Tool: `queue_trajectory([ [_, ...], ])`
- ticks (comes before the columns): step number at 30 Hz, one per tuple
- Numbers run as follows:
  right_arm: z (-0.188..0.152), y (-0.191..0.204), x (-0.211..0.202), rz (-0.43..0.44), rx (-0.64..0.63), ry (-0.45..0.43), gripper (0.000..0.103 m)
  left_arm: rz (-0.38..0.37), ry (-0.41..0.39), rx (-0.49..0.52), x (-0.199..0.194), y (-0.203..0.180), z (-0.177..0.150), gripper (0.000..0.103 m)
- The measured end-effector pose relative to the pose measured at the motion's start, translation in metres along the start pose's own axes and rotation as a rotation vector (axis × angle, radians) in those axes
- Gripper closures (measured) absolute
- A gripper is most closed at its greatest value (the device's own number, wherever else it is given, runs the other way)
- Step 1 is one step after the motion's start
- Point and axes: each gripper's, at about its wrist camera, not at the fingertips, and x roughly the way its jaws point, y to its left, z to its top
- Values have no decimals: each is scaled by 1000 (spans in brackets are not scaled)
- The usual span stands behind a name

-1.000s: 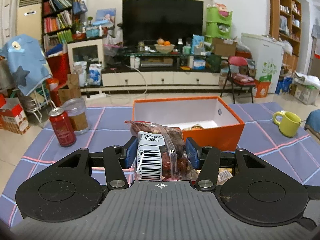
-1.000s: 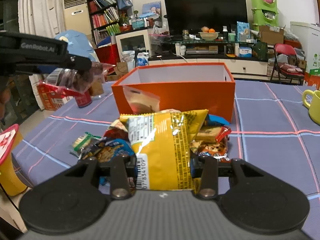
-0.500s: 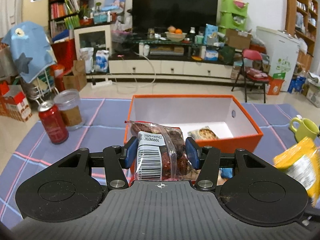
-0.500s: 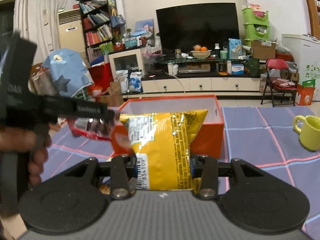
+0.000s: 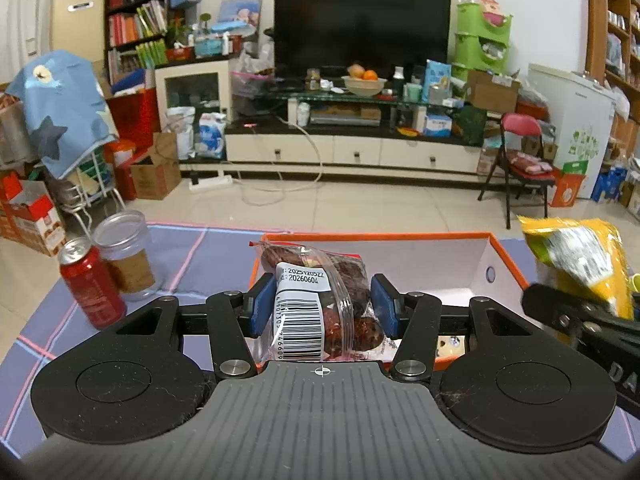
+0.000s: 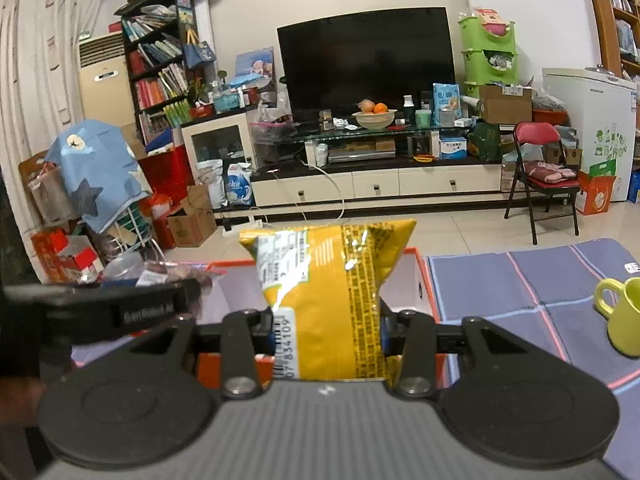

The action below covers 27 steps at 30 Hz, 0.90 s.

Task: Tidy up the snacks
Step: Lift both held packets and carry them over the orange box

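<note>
Two snack bags held over orange box [image 5: 508, 254]: left gripper [image 5: 322, 310] fingers clenched on clear pouch [image 5: 320, 304], soft and lumpy; right gripper [image 6: 326, 330] fingers pinching yellow packet [image 6: 332, 296], light, crinkly, slippery; grip low.

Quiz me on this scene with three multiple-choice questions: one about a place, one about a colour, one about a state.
1. Where is the red can?
A. inside the box
B. beside the clear jar
C. on the chair

2. What colour is the mug?
A. yellow-green
B. white
C. black

3. What is the right gripper doing?
A. hanging open
B. gripping the yellow snack bag
C. gripping the mug

Answers: B, the can stands next to the jar on the cloth; A, the mug is plainly yellow-green; B, the jaws pinch the bag above the orange box.
</note>
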Motion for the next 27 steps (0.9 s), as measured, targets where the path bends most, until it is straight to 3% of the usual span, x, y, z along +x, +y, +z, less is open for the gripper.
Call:
queue_trajectory([
  [13,2,0,59,-17,52,74,59,31,36,-15,39,-3,0,77],
  [27,-4,-5,84,-47,58,149,59,54,60,-4,57,-16,-4,77],
])
